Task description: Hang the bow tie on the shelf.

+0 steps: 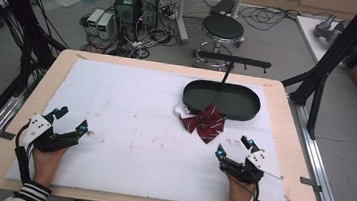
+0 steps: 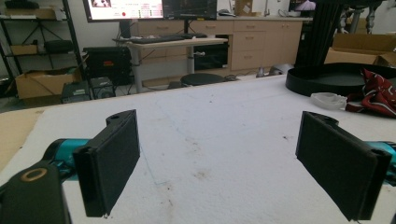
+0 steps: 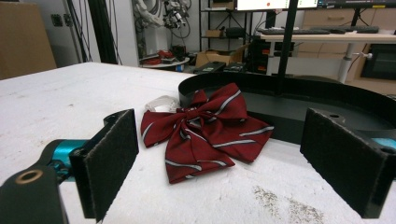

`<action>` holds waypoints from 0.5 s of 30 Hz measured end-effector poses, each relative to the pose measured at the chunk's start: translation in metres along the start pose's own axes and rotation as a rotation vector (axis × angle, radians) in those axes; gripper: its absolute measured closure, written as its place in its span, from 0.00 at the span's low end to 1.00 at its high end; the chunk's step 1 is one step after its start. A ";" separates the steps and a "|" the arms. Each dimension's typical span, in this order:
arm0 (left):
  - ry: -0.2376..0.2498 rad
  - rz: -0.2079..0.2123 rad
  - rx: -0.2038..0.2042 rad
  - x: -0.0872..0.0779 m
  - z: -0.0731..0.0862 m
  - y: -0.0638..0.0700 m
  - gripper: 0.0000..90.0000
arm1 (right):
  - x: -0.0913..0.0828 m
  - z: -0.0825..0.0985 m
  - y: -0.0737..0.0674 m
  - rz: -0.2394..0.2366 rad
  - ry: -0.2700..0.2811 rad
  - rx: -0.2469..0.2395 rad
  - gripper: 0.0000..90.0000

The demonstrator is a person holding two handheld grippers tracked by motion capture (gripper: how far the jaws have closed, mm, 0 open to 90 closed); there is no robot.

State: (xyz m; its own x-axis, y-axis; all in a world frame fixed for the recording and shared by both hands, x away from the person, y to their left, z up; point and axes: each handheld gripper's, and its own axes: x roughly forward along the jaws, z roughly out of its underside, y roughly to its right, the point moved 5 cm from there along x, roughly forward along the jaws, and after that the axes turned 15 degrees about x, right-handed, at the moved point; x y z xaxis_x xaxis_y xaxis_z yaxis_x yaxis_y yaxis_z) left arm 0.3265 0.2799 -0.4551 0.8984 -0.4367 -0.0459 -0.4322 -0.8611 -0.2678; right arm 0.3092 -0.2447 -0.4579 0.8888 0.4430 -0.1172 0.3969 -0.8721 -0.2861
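Note:
A dark red bow tie with thin pale stripes [image 1: 205, 122] lies on the white mat, leaning against the near rim of a black oval tray [image 1: 222, 99]. A white strap piece [image 1: 181, 111] pokes out at its left. My right gripper [image 1: 233, 147] rests near the table's front right, open, with the bow tie [image 3: 205, 128] just ahead between its jaws' line of sight. At the front left my left gripper [image 1: 71, 120] stands open over bare mat. The bow tie [image 2: 376, 95] and the tray [image 2: 336, 79] appear far right in the left gripper view.
A black stand with a crossbar [image 1: 232, 62] rises from the tray's far side. The white mat [image 1: 128, 125] covers most of the wooden table [image 1: 282, 141]. A stool [image 1: 222, 29] and computer towers [image 1: 136, 3] stand on the floor beyond the table.

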 end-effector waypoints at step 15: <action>0.005 -0.003 -0.004 0.000 0.000 0.000 0.16 | 0.002 0.001 -0.002 0.008 -0.021 -0.013 0.12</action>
State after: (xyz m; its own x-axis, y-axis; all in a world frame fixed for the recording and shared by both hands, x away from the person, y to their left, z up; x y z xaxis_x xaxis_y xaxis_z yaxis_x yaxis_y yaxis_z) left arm 0.3263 0.2801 -0.4550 0.8993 -0.4354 -0.0401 -0.4299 -0.8635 -0.2636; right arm 0.3096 -0.2421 -0.4584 0.8871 0.4399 -0.1395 0.3927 -0.8783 -0.2727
